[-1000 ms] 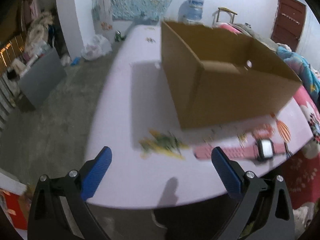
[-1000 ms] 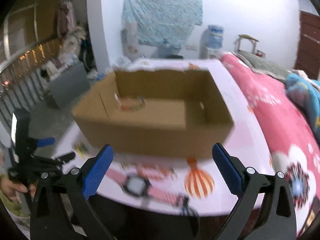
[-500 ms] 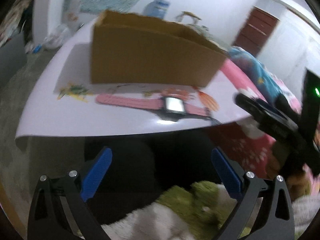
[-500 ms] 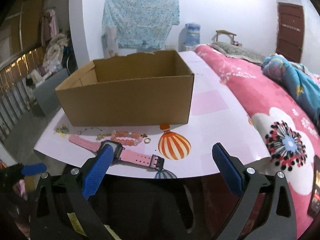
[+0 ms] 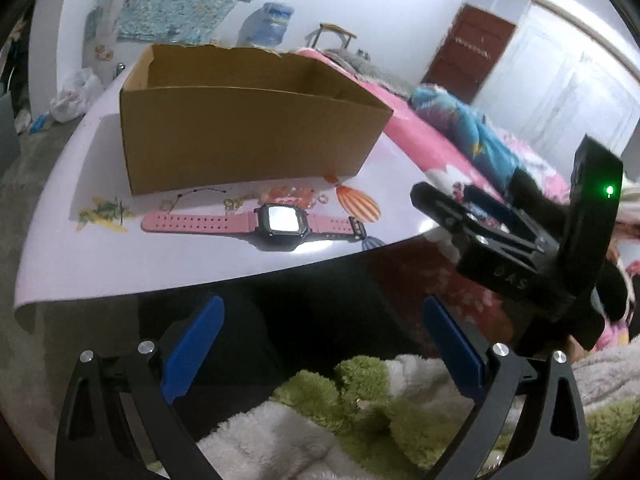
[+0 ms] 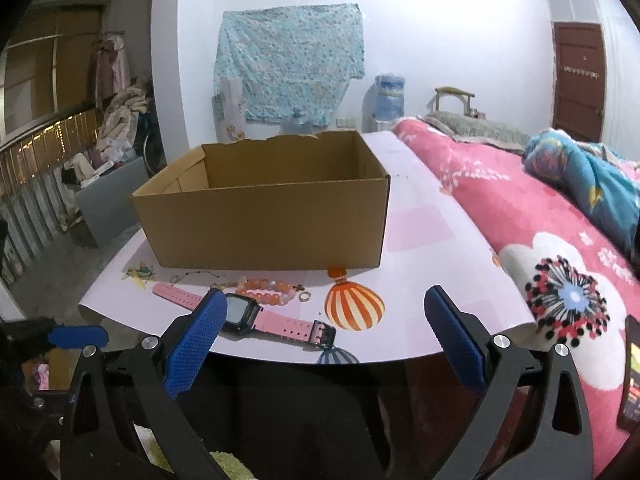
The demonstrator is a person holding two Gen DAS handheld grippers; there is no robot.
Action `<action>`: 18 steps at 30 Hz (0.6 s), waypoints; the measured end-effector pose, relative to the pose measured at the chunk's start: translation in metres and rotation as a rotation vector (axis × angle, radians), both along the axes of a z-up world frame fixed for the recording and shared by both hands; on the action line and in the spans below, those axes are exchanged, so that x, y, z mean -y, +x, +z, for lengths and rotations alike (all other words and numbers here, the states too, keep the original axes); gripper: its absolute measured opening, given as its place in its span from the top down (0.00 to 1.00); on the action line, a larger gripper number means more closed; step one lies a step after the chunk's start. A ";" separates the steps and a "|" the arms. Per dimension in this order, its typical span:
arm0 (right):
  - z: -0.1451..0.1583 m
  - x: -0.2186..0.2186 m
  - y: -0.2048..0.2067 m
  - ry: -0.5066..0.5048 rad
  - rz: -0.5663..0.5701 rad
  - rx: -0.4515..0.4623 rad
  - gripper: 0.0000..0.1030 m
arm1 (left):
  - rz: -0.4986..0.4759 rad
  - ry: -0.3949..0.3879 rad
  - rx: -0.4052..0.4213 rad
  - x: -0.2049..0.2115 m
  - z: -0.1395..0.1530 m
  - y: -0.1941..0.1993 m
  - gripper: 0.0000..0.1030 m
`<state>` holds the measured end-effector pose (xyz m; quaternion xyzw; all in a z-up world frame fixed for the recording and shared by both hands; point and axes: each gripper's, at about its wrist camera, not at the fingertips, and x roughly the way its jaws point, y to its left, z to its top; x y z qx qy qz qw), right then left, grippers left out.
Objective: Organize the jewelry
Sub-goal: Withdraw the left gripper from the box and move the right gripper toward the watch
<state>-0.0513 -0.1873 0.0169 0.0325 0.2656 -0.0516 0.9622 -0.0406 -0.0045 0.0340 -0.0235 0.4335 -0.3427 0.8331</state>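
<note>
An open cardboard box (image 5: 248, 120) (image 6: 264, 208) stands on the pale table (image 5: 120, 264) (image 6: 420, 288). In front of it lie a pink watch (image 5: 264, 222) (image 6: 244, 314), an orange bead bracelet (image 5: 292, 194) (image 6: 266, 290), a thin chain (image 5: 200, 194) and a small ring (image 6: 304, 297). My left gripper (image 5: 324, 344) is open and empty, low before the table's front edge. My right gripper (image 6: 324, 336) is open and empty too, its left finger overlapping the watch in view. The right gripper (image 5: 500, 236) also shows in the left wrist view, at the right.
A bed with a pink flowered blanket (image 6: 540, 220) runs along the table's right side. Green and white fluffy fabric (image 5: 360, 400) lies below the grippers. A grey cabinet (image 6: 108, 196) and clutter stand on the floor at the left. A phone (image 6: 632, 372) sits at the right edge.
The left wrist view swung from the table's left side to its front and dropped below the edge, bringing the right gripper into sight. The right gripper pulled back from the box. Both stayed open.
</note>
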 end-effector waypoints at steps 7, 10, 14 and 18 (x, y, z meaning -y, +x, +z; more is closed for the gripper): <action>0.000 0.011 0.008 0.045 0.039 -0.001 0.08 | -0.047 -0.036 -0.068 0.007 0.001 0.013 0.05; 0.001 0.019 0.009 0.072 0.050 0.014 0.08 | -0.072 -0.062 -0.066 0.015 0.006 0.016 0.05; 0.001 0.029 0.013 0.105 0.096 0.019 0.08 | -0.039 -0.046 -0.055 0.018 0.008 0.022 0.05; 0.003 0.030 0.026 0.135 0.187 -0.023 0.08 | 0.018 -0.005 -0.011 0.015 0.011 0.029 0.05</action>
